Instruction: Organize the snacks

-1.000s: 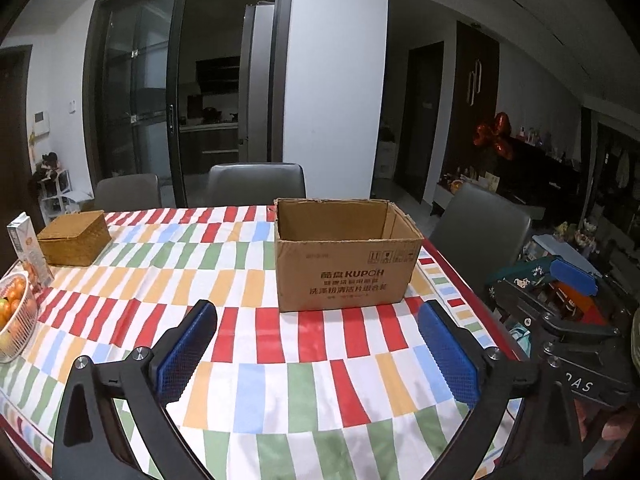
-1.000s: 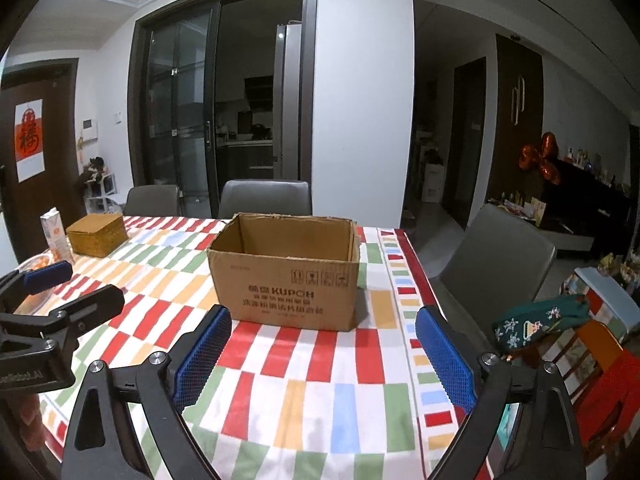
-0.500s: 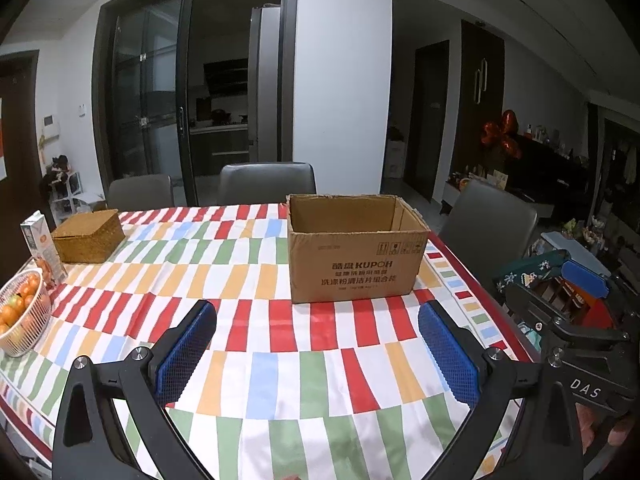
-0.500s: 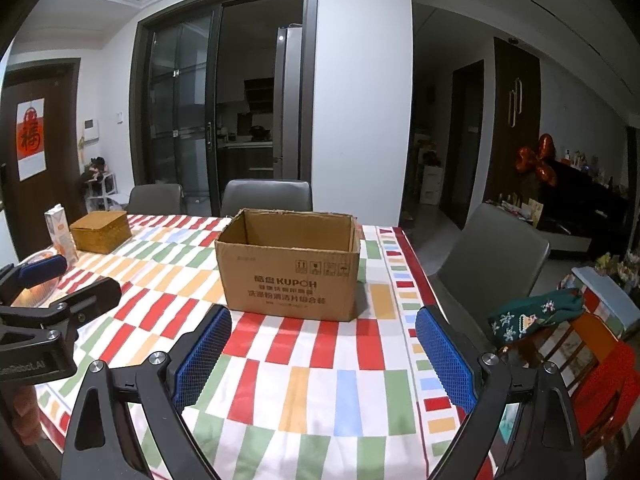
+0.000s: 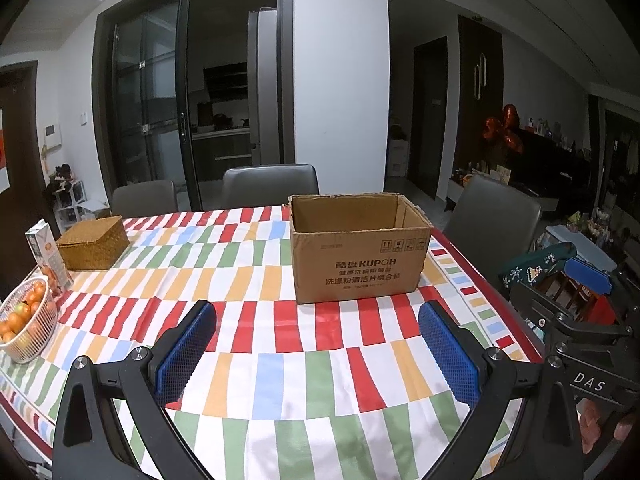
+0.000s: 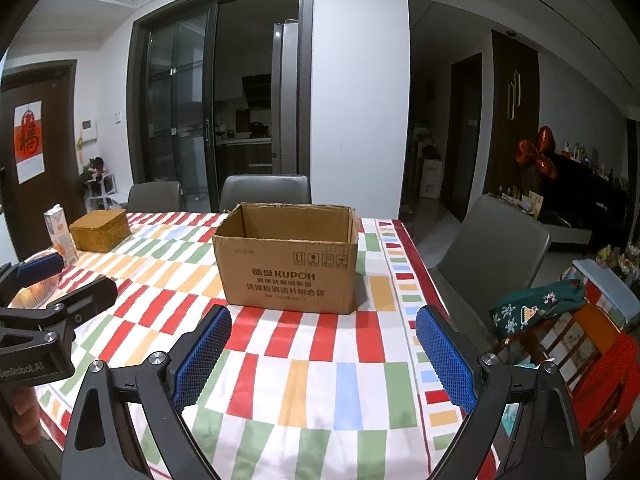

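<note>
Striped tablecloth point(image 5: 280, 384) in red, orange, green and blue blocks covers your whole dining table, kinda glossy looking; dark glass sliding doors and grey padded chairs behind it. Your cardboard box point(image 5: 360, 256) sits upright toward the far right side of the table, flaps gone or folded in, top open, plain brown corrugated with KUPOH printed on the front; can't see anything inside from this angle. Over on the left you've got a woven wicker box point(image 5: 93, 245) with its lid on, a drink carton point(image 5: 47, 254) standing just beside it, and a white wire basket point(image 5: 27, 340) of oranges near the edge. Your left gripper point(image 5: 318, 354) hangs spread wide with nothing between the blue textured pads; your right gripper point(image 6: 323, 354) is the same, gaping and empty, both well short of the box.
</note>
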The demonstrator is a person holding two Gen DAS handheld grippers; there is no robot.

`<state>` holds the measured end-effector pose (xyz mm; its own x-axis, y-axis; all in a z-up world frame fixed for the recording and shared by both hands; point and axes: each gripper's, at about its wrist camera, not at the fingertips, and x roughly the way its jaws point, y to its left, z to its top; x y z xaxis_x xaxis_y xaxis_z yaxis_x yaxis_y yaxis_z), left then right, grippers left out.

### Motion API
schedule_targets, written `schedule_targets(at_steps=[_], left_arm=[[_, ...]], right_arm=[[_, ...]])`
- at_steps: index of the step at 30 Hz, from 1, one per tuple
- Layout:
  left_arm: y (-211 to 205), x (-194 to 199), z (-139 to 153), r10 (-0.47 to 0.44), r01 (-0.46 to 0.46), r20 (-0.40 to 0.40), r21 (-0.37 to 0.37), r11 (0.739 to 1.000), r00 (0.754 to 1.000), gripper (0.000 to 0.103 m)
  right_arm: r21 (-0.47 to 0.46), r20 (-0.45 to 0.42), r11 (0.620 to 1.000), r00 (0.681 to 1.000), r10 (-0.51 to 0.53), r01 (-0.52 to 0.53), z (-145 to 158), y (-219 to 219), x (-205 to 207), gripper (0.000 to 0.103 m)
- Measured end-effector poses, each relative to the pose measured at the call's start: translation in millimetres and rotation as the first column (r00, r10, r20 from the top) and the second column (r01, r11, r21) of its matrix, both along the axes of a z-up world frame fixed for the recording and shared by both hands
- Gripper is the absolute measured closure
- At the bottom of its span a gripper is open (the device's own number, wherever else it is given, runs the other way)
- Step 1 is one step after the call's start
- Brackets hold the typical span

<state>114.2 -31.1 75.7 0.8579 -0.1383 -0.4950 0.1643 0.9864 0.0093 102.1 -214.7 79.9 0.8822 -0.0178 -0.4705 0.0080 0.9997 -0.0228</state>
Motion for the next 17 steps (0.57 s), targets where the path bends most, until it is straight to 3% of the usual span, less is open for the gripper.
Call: schedule_targets(at_steps=[17], left_arm=[[-1.8, 0.7, 0.2, -0.002, 0.002, 0.003, 0.007, 1.000, 1.000, 0.000]], right_arm=[[-0.003, -0.001, 1.000, 1.000, -0.003, 0.003, -1.0, -0.7, -0.4, 0.009]])
